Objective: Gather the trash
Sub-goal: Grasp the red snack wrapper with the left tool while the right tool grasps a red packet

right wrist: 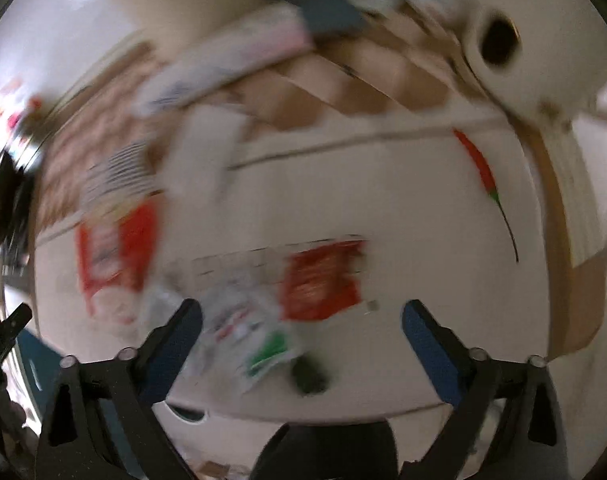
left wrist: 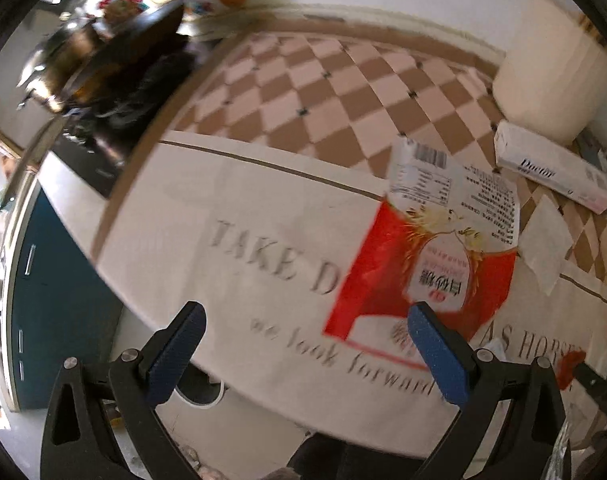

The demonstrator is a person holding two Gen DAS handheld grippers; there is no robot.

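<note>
A flat red and white food wrapper [left wrist: 431, 240] lies on the table's white cloth [left wrist: 243, 208]. My left gripper [left wrist: 315, 354] is open and empty just in front of it, right finger over its near edge. A white paper scrap [left wrist: 543, 240] lies to its right. In the blurred right wrist view, my right gripper [right wrist: 303, 344] is open and empty above a clear crumpled wrapper with green print [right wrist: 247, 336], a small red packet [right wrist: 323, 280] and a dark green lump [right wrist: 309, 376]. The red and white wrapper [right wrist: 111, 256] shows at left there.
A long white box [left wrist: 555, 168] and a white paper roll [left wrist: 551, 76] stand at the back right; the roll also shows in the right wrist view [right wrist: 503, 52]. Dark cookware [left wrist: 115, 64] sits at back left. A red chili [right wrist: 479, 164] lies on the cloth. The table edge is near.
</note>
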